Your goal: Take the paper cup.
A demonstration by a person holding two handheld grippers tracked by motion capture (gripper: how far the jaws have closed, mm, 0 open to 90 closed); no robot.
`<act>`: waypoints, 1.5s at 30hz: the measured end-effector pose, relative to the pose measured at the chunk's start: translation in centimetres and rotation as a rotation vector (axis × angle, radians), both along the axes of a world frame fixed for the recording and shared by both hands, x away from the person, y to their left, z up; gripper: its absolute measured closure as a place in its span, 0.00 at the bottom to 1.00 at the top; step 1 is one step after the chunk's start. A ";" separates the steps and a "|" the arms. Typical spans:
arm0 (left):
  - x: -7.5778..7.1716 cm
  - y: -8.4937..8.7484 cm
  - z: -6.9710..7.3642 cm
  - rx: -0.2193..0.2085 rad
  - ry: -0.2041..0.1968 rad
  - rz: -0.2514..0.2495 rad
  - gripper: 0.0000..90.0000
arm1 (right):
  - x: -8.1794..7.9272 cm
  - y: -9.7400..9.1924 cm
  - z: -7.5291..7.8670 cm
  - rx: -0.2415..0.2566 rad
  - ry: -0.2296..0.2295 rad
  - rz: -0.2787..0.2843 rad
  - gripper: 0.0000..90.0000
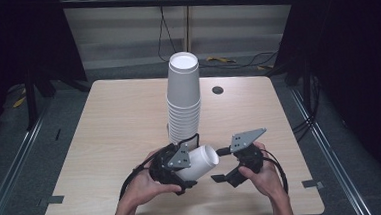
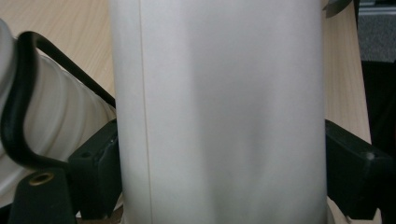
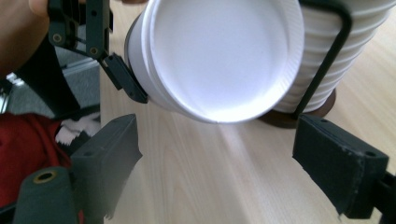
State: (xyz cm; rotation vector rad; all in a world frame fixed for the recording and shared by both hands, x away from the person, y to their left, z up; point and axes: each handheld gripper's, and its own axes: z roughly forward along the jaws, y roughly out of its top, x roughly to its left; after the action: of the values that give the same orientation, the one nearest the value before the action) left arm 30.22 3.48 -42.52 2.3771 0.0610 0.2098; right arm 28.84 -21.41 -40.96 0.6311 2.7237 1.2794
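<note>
Where the fingers (image 2: 100, 175) of the left gripper (image 1: 174, 164) meet the single loose cup (image 1: 198, 162), they press on opposite sides of its wall, one on each side in the left gripper view, so the cup is held clamped. This one white paper cup lies tilted on its side above the counter (image 1: 105, 137), its open mouth turned toward the right gripper (image 1: 230, 176). In the right gripper view the cup's round mouth faces the camera, and the right gripper's two fingers (image 3: 109, 154) stand wide apart with nothing between them, just short of the rim. Each gripper is held by one hand: the left hand (image 1: 145, 185) and the right hand (image 1: 265, 175), both entering from the near edge of the counter. Directly behind the held cup stands one tall stack of white cups (image 1: 183, 100), upright, on a dark round base (image 3: 285, 119); the ribbed rims of its lower cups are too close together to count surely. One small dark round hole (image 1: 218, 90) lies in the counter to the right of the stack, well apart from it. Two grippers, two hands, one held cup and one stack are thus visible.
</note>
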 end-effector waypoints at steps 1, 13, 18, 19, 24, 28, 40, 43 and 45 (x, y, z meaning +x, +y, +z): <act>0.0 -0.1 0.0 0.011 -0.001 -0.005 0.15 | 0.2 0.2 -0.1 -0.031 0.007 0.001 0.16; -0.1 -0.9 -0.4 0.104 -0.001 -0.010 0.15 | 0.9 1.0 -0.5 -0.148 0.029 0.034 0.18; 0.0 -1.5 -0.5 0.158 -0.019 -0.036 0.15 | 1.2 1.4 -0.7 -0.160 0.055 0.066 0.16; 0.0 -1.5 -0.5 0.158 -0.019 -0.036 0.15 | 1.2 1.4 -0.7 -0.160 0.055 0.066 0.16; -0.2 -1.7 -0.9 0.163 -0.002 -0.033 0.15 | 1.5 1.7 -0.9 -0.179 0.067 0.079 0.16; -0.2 -1.7 -0.7 0.194 -0.011 -0.061 0.15 | 1.9 2.1 -0.9 -0.205 0.078 0.104 0.17; -0.4 -1.6 -1.0 0.197 -0.008 -0.047 0.15 | 2.8 4.0 -0.2 -0.238 0.116 0.179 0.17; -0.4 -1.6 -1.0 0.199 -0.003 -0.049 0.15 | 3.0 4.2 0.0 -0.248 0.126 0.195 0.17; -0.3 -1.6 -0.9 0.231 -0.018 -0.072 0.15 | 3.0 4.3 0.0 -0.250 0.127 0.198 0.17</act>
State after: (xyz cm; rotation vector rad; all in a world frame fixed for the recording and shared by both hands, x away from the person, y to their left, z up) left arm 29.96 1.87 -43.39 2.6016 -0.0607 0.2130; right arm 31.86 -17.15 -41.00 0.4414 3.0482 0.9344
